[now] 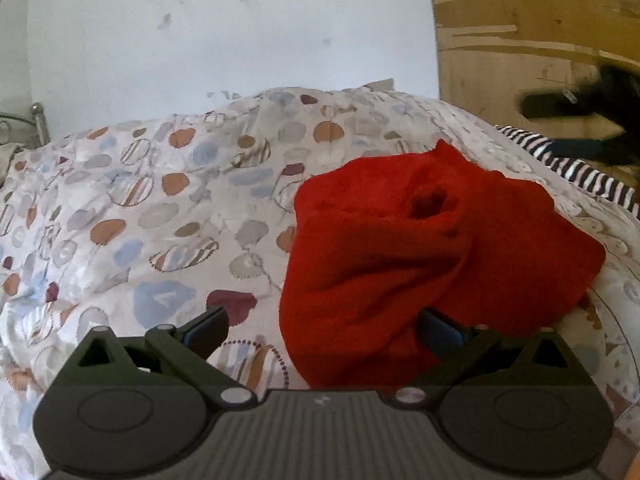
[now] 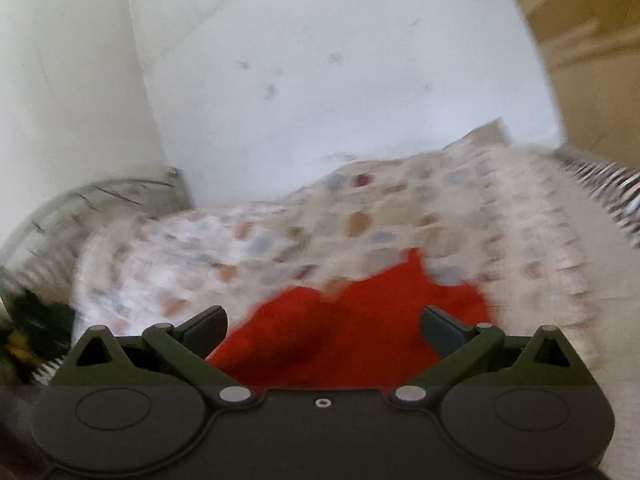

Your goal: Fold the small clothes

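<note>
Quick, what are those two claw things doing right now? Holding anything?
Left gripper: open, holding nothing; the red garment lies just ahead.
Right gripper: open, holding nothing, above the same garment.

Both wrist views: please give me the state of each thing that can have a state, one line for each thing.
Red garment: crumpled in a heap on the bedspread, not folded, not gripped.
Left gripper: open, at the near edge of the garment.
Right gripper: open, red cloth between its fingers, not clamped; view blurred.
Patterned bedspread: spread on the bed, wrinkled.
Striped cloth: lying at the far right, partly hidden.
</note>
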A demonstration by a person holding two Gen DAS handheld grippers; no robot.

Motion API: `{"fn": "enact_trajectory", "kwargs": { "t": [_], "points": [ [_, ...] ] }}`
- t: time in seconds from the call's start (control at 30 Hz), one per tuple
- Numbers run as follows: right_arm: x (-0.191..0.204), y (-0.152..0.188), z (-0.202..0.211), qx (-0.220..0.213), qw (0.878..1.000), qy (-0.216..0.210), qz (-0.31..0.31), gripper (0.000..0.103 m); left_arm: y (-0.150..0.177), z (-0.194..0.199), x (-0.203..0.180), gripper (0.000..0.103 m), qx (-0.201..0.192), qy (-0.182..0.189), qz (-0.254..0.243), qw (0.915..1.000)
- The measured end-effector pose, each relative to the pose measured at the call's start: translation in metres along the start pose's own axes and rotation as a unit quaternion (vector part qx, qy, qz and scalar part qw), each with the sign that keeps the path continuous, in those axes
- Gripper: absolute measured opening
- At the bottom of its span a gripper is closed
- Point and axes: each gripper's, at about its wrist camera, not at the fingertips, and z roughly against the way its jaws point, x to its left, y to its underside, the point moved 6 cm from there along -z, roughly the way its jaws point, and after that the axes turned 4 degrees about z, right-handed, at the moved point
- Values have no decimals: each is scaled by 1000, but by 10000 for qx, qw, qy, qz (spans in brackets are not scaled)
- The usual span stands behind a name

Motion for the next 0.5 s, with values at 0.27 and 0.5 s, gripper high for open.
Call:
{"fn": "enact_trajectory", "kwargs": {
  "t": [0.27, 0.5],
  "points": [
    [-7, 10, -94, 1556, 9734, -661, -1549, 101, -9, 2, -6, 71, -162, 720, 33, 9973],
    [-2, 21, -120, 1749, 9671, -574, -1756, 54, -22, 11, -18, 36, -454, 728, -150, 9962]
  ]
}}
